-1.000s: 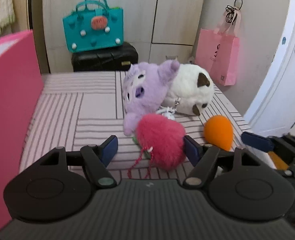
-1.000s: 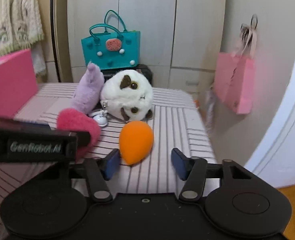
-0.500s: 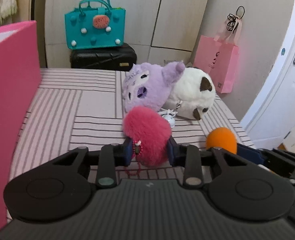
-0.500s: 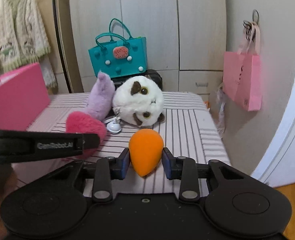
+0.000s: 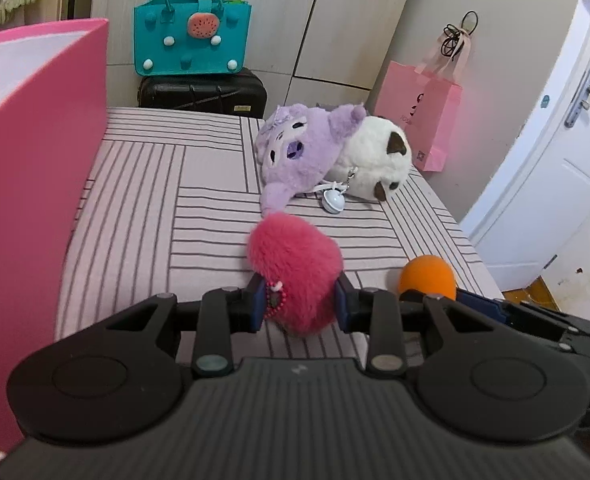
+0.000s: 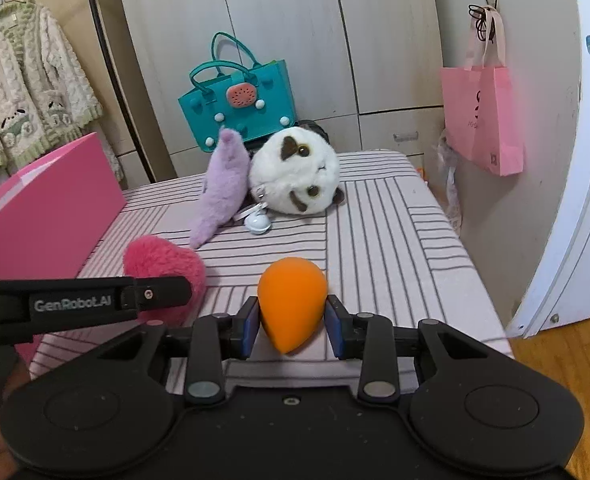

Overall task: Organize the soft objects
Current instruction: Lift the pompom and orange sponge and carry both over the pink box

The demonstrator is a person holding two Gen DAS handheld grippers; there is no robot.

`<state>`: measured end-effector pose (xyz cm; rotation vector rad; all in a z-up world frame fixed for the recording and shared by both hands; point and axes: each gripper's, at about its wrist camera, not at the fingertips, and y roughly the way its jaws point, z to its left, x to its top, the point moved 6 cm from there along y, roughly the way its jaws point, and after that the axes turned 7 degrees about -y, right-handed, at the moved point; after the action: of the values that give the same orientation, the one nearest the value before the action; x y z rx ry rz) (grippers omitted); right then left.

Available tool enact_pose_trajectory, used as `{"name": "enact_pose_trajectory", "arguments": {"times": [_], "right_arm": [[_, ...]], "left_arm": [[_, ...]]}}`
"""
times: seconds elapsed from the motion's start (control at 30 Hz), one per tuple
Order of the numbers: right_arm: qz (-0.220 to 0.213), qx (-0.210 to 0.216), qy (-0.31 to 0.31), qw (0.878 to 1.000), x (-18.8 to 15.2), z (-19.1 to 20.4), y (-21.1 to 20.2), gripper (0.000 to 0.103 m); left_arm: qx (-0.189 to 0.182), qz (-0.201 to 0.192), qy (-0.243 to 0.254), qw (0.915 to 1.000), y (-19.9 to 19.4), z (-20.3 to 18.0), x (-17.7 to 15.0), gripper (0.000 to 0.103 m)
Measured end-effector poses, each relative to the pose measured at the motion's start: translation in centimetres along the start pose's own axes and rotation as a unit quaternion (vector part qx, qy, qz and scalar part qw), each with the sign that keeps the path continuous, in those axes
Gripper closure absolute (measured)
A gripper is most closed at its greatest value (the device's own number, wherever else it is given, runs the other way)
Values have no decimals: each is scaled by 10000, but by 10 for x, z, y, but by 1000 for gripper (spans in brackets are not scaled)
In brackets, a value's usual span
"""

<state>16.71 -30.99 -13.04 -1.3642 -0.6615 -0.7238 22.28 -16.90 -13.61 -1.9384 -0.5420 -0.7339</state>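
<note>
A bedroom in a private home.
Striped bed (image 5: 199, 184), wardrobe doors (image 6: 279, 32), knit cardigan (image 6: 27, 92) on hanger, teal bag (image 5: 191, 40) atop black suitcase (image 5: 203, 92), pink gift bag (image 6: 483, 116) on wall.

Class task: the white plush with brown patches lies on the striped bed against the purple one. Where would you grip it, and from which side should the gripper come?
Grip the white plush across its round body, coming in from its open right side and from above. The purple plush leans against its left, and a keychain bell lies in front, so those sides are crowded. Both grippers are occupied now.
</note>
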Motion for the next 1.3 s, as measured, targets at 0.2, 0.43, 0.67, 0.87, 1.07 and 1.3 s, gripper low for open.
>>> {"name": "enact_pose_trajectory", "arguments": {"times": [0.2, 0.43, 0.67, 0.87, 1.07, 1.3], "right_arm": [[2, 239, -150, 9996, -2, 23, -13, 63], [205, 667, -370, 9969, -6, 36, -29, 63], [298, 916, -740, 9926, -6, 48, -52, 63], [500, 1296, -969, 9856, -7, 65, -69, 62], [536, 1673, -977, 9796, -5, 80, -82, 62], [738, 2109, -1114, 9683, -6, 105, -93, 62]], "left_arm": [[-69, -44, 81, 9999, -26, 6, -5, 71], [-68, 60, 394, 9992, -57, 19, -15, 71], [-442, 421, 402, 9973, -84, 27, -25, 71], [-535, 758, 548, 9942, -108, 42, -40, 71], [-140, 458, 914, 9947, -140, 69, -37, 71], [-423, 699, 693, 9942, -177, 87, -40, 71]]}}
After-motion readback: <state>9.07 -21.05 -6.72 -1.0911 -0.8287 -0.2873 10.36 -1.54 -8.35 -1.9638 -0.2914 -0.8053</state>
